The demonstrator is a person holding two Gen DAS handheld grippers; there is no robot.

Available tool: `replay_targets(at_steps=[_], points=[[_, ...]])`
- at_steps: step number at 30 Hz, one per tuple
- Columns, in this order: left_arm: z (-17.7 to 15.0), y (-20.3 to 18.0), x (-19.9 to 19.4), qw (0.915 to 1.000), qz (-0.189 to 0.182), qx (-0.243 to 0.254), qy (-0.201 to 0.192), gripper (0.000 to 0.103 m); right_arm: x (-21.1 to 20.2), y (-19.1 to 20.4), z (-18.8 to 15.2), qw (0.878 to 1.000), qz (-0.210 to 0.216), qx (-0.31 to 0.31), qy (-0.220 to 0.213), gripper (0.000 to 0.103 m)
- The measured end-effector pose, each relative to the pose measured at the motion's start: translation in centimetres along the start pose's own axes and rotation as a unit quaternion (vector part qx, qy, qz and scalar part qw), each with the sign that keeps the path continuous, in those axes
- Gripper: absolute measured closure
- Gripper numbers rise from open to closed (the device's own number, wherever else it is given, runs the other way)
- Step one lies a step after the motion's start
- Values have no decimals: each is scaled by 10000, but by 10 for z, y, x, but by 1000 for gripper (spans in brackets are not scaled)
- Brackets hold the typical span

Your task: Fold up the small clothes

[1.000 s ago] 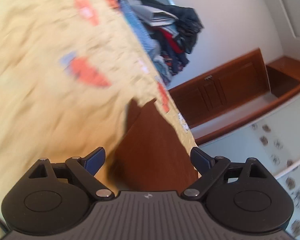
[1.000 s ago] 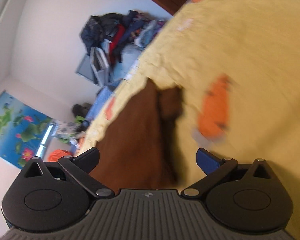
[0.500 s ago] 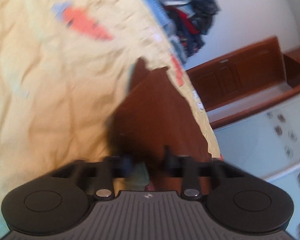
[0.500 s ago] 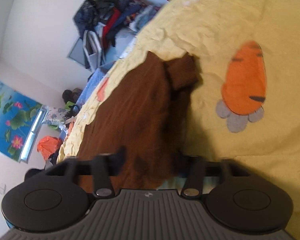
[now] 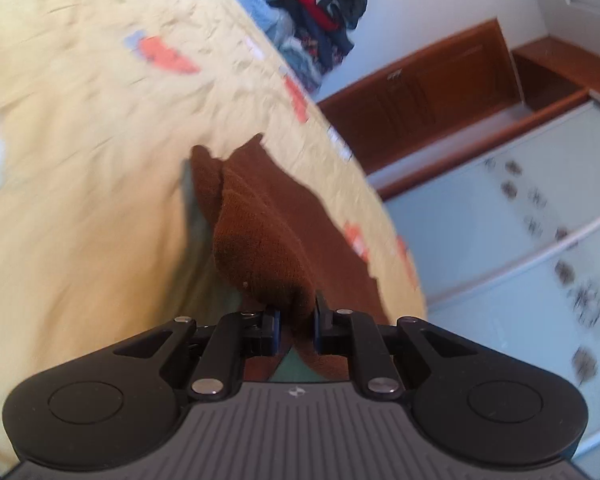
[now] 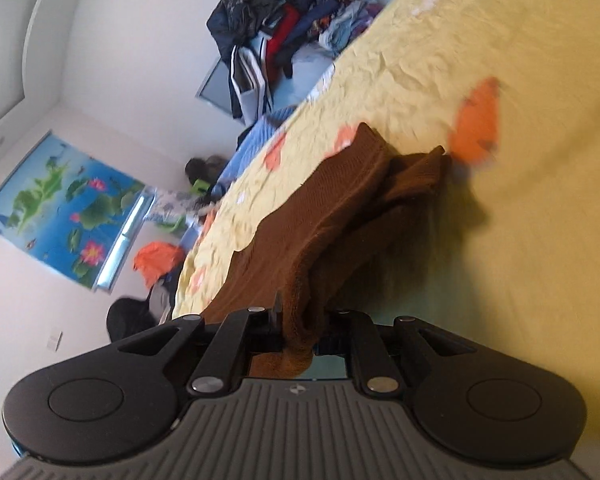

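Note:
A small brown knit garment [image 5: 268, 232] lies on a yellow bedsheet [image 5: 80, 160] printed with orange carrots. My left gripper [image 5: 296, 320] is shut on the garment's near edge, and the cloth bunches up between its pads. In the right wrist view the same brown garment [image 6: 340, 208] rises from the sheet [image 6: 500, 240] towards me in a lifted fold. My right gripper [image 6: 304, 324] has its jaws closing on another part of that near edge, with the cloth pinched between them. The far end of the garment, a cuff or sleeve, still rests on the bed.
A pile of mixed clothes [image 5: 320, 12] sits at the far end of the bed, also visible as the clothes pile [image 6: 284, 28]. A wooden cabinet [image 5: 428, 92] and pale sliding doors [image 5: 520, 220] stand beyond the bed's edge. A lotus poster [image 6: 60, 208] hangs on the wall.
Both grippers went from wide open to closed on the brown garment's near edge. Its edge has since lifted off the sheet and drawn back towards me.

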State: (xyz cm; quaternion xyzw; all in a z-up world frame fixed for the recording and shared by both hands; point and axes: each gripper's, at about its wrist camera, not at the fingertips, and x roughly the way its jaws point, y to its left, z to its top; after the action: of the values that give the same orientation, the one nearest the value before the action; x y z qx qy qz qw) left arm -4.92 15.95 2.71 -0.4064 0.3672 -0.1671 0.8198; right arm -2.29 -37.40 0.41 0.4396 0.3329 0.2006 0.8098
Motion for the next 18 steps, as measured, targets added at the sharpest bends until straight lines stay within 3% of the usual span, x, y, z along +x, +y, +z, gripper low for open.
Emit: replay_targets(at_steps=[2,4,6,8,9,10,11,14,16,18], points=[[-20,11,-20,9994,273,168,133,86,-25,-1,-32,9996,-16,46,267,85],[-25,19,-38,9974,574,353,249,82,-44,0,-61,9985,-126,14,529,76],[-12,16,-52,9936,946,612,48,81,-58,1,-69,9969,-651,5,437,26],[15,-1,-58,9874,1059,1110,-400,72,-74,8,-57,9940,-1052,-270,-156,13],[28,-13,-55,9808,1139,1443,-646,54,-78,13,-45,9920,-1087,-480,-436,13],[43,-26,-45,9722,1258,1789,-836,24,-78,20,-31,9899,-1099,-616,-644,13],[54,-36,-31,9633,1350,2121,-943,14,-74,27,-16,9882,-1104,-725,-780,13],[79,-60,36,9455,1452,2786,-855,13,-34,41,28,9861,-956,-1133,-747,15],[93,-63,84,9476,1533,2726,-653,14,8,48,49,9818,-1183,-1409,-472,18],[99,-58,129,9569,1528,2460,-208,17,56,49,61,9706,-1608,-1786,-106,23]])
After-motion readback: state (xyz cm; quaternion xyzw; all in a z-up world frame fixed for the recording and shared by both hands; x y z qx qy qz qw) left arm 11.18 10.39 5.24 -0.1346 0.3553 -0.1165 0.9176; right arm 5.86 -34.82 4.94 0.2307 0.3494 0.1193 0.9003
